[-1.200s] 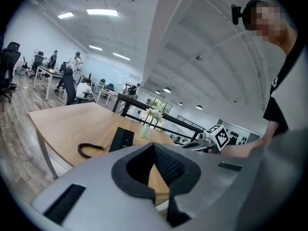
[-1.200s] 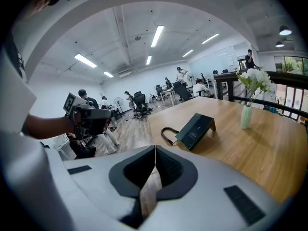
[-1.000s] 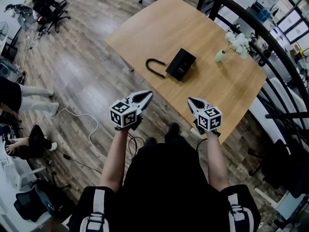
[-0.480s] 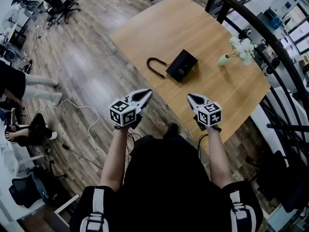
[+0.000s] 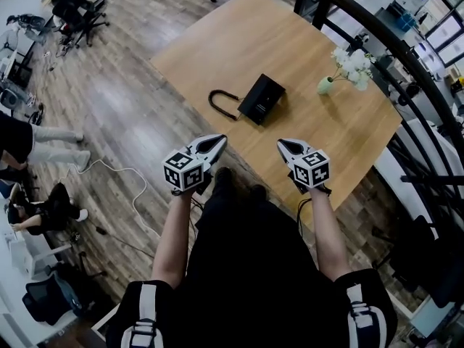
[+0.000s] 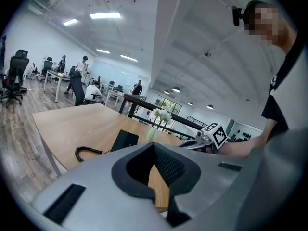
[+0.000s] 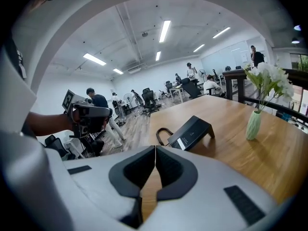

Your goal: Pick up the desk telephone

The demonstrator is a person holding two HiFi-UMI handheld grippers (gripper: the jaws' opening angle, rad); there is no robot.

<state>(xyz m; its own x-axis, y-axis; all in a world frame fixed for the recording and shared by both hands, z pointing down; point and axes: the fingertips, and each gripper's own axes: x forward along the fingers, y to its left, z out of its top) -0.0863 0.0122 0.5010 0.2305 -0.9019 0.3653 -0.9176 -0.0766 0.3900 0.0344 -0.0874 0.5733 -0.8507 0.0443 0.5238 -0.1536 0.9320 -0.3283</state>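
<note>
Wood-grain planks cover the floor, and on them stands a light-brown wooden table. Near the table's middle sits the black wedge-shaped desk telephone, resting flat on the tabletop. Its dark coiled cord loops out from its left side in the head view and lies on the wood. A small pale-green vase of white flowers stands to the right of the telephone, well apart from it, close to the dark curved railing along the table's far side.

Both tools are held at the table's near edge, short of the telephone and touching nothing. The left grey gripper with its marker cube has its dark pads pressed together with nothing between them. The right grey gripper with its marker cube shows the same, its pads meeting along a thin seam. Each points forward and somewhat down toward the tabletop, and the telephone lies ahead of both, roughly between their lines of aim.
</note>
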